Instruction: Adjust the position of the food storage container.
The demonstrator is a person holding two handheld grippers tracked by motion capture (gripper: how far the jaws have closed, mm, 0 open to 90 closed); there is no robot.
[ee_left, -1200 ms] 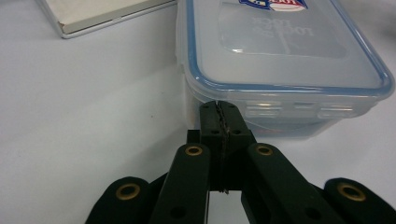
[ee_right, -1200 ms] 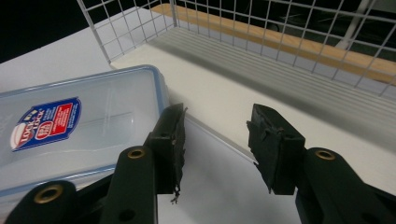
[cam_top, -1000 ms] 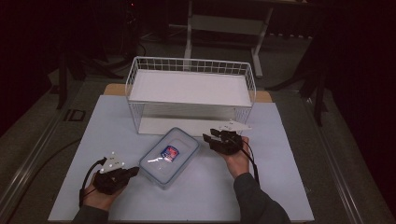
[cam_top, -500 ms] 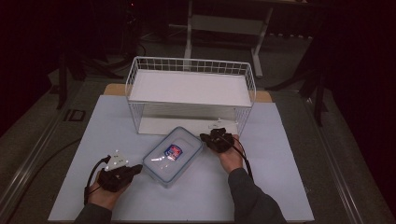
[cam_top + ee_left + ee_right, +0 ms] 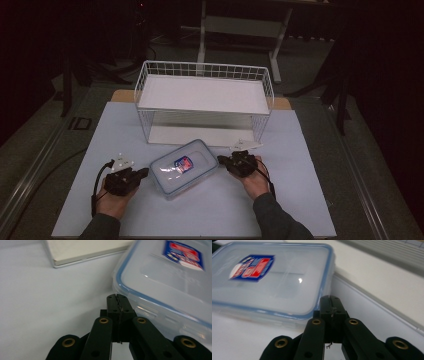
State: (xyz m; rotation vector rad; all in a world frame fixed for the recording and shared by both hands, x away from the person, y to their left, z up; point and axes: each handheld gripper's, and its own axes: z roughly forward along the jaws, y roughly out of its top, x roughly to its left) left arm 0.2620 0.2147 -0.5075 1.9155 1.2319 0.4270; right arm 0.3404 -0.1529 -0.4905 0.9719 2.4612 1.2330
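Note:
A clear plastic food box [image 5: 183, 167] with a blue-sealed lid and a red and blue label lies flat on the white table mat [image 5: 200, 210], in front of the wire rack. My left gripper [image 5: 145, 172] sits at the box's left end, jaws shut and empty, tips close against the box wall [image 5: 140, 305]. My right gripper [image 5: 220, 159] sits at the box's right end, also shut and empty, its tips [image 5: 330, 298] just at the lid's corner [image 5: 322, 307].
A white wire rack [image 5: 204, 100] with a white shelf board stands behind the box; its base plate edge [image 5: 82, 258] lies near both grippers. Dark floor and a table frame [image 5: 240, 25] lie beyond the mat.
Both grippers have moved inward toward the box, the left from the lower left, the right down from the right. The box has not moved.

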